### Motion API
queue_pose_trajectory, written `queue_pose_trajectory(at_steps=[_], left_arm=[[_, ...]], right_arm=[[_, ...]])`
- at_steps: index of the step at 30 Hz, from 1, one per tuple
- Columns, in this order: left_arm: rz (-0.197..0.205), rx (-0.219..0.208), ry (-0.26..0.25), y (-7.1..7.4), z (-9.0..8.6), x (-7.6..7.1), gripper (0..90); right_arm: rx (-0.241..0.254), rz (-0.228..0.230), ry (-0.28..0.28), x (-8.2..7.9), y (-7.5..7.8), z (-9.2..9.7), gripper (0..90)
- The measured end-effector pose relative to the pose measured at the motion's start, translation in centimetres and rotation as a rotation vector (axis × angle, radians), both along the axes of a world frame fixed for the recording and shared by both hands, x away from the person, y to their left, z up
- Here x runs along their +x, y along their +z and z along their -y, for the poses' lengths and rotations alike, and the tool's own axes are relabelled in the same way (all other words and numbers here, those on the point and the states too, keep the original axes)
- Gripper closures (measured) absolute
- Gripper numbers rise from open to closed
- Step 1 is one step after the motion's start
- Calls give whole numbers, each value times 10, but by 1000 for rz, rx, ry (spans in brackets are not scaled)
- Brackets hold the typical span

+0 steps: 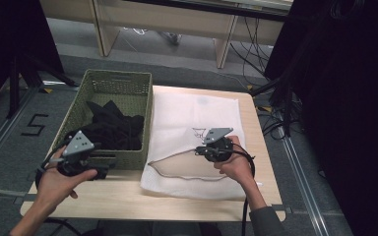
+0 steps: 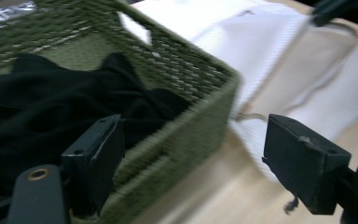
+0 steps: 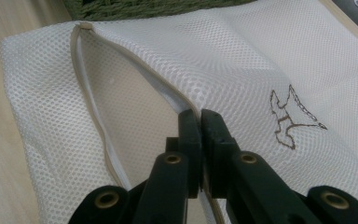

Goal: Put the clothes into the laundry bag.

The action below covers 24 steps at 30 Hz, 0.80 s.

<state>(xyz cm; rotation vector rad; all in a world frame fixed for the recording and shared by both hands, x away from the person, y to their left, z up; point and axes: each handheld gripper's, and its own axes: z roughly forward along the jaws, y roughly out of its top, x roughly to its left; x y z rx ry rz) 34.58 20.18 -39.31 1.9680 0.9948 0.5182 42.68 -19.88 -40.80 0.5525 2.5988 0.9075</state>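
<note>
Right tongs (image 3: 200,122): closed, pinching the upper edge of the white mesh bag (image 3: 242,70) at its open mouth.
Left tongs (image 2: 191,158): wide open, gripping nothing, poised over the near rim of the green basket (image 2: 191,93).
Black clothes (image 2: 51,107): piled inside the basket, just beyond the left tongs.
Mesh bag: flat on the desk (image 1: 128,196), touching the basket's side.

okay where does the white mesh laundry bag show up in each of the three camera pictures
High view: white mesh laundry bag lies mid-table, right of the green basket.
Left gripper view: upper right, beyond the basket's corner.
Right gripper view: across most of the picture, its opening edge pinched.
Shared landmark: the green basket.
</note>
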Motion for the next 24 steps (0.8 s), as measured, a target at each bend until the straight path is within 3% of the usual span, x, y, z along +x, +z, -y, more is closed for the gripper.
queue_pose_trajectory(at_steps=[5, 6, 7, 9, 11, 13, 15, 17, 20, 24], left_arm=[[-70, 99, 52, 14, -16, 45, 201], [-70, 99, 52, 14, -16, 45, 200], [-116, 105, 60, 15, -20, 62, 200], [-136, 106, 67, 14, -22, 70, 200], [-189, 118, 78, 9, -25, 94, 199], [-210, 126, 70, 6, -24, 103, 197], [-239, 169, 41, -1, -20, 118, 199], [-243, 189, 28, -4, -19, 123, 200], [-288, 208, -23, -12, -17, 134, 202], [-306, 225, -46, -14, -19, 134, 207]], right_arm=[[0, -9, -4, 0, 1, 1, 882], [-2, -12, -3, -1, 1, 0, 882], [-5, -7, 3, 0, 1, 0, 882], [-8, -16, -3, -1, 0, -1, 882], [-11, -15, 6, 0, -1, -1, 882], [-14, -17, 4, 0, -2, -1, 882], [-12, -19, 9, 0, -3, 0, 882], [-12, -21, 10, 0, -3, 0, 881], [-14, -28, 12, 0, -5, 1, 882], [-14, -30, 13, 0, -5, 1, 882]])
